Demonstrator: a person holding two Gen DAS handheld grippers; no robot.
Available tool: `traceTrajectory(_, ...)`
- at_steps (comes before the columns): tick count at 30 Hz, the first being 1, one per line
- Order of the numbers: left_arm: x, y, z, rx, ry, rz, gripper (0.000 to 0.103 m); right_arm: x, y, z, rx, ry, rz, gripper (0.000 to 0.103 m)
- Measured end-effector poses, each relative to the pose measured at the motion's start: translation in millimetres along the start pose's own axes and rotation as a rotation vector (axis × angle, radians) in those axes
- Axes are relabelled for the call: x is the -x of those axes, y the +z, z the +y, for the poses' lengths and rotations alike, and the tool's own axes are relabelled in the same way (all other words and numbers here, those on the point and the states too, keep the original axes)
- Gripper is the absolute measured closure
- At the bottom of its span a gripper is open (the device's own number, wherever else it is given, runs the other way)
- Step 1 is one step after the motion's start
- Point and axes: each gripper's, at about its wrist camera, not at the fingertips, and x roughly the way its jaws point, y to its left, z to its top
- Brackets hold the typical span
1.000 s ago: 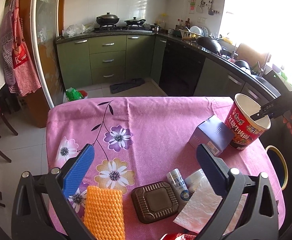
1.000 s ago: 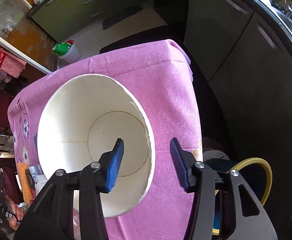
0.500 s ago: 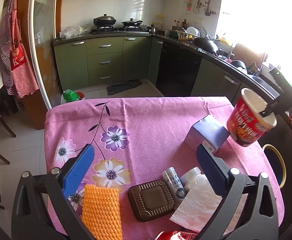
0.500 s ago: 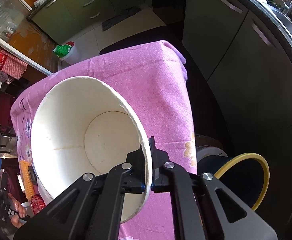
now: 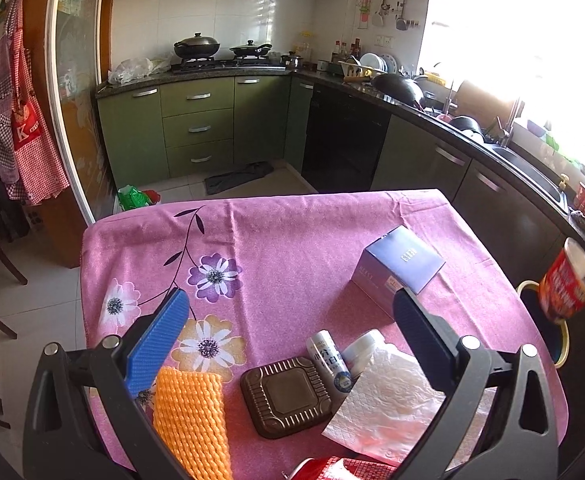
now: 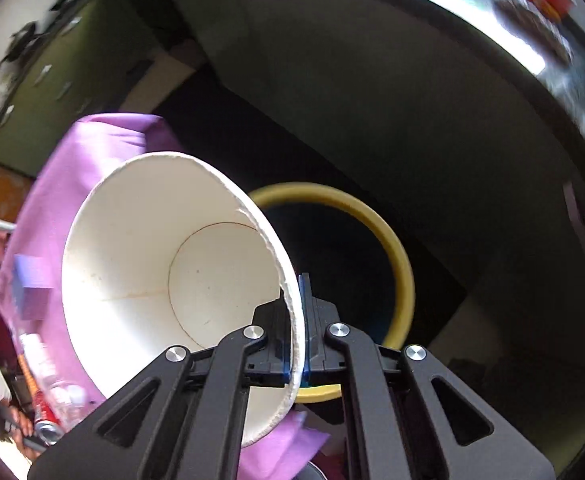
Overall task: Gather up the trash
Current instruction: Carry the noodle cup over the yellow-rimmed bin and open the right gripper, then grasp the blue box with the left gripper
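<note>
Noodle cup, rim pinched in right gripper, now hangs off the table over the bin; left gripper stays wide open, empty.

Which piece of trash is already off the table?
The red noodle cup: the right hand-held gripper pinches its rim, holding it beside the yellow-rimmed bin. Blue box, brown tray, orange net lie on the cloth.
</note>
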Motion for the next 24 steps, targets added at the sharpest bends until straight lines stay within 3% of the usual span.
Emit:
traceTrajectory(8,5,2,-12,-0.033,0.014,0.021,0.006,-100,8,-28,-0.086,0.041,0.096,0.098)
traceTrajectory(11,12,5,-18,-0.062,0.026,0.015,0.006,-114,13,-31,-0.1,0.049,0.102,0.089)
traceTrajectory(12,14,5,-20,-0.068,0.022,0.016,0.006,-114,14,-32,-0.096,0.036,0.098,0.072)
traceTrajectory(13,15,6,-23,-0.076,0.014,0.019,0.006,-110,12,-32,-0.089,0.023,0.084,0.061)
traceTrajectory(19,14,8,-44,-0.138,-0.065,0.052,0.006,-63,-5,-26,-0.049,0.112,-0.002,0.061)
traceTrajectory(21,9,9,-54,-0.168,-0.127,0.084,0.006,-44,-11,-11,-0.022,0.163,-0.029,0.061)
traceTrajectory(24,-5,15,-68,-0.236,-0.288,0.153,0.006,-18,-35,-5,0.018,0.246,-0.07,0.061)
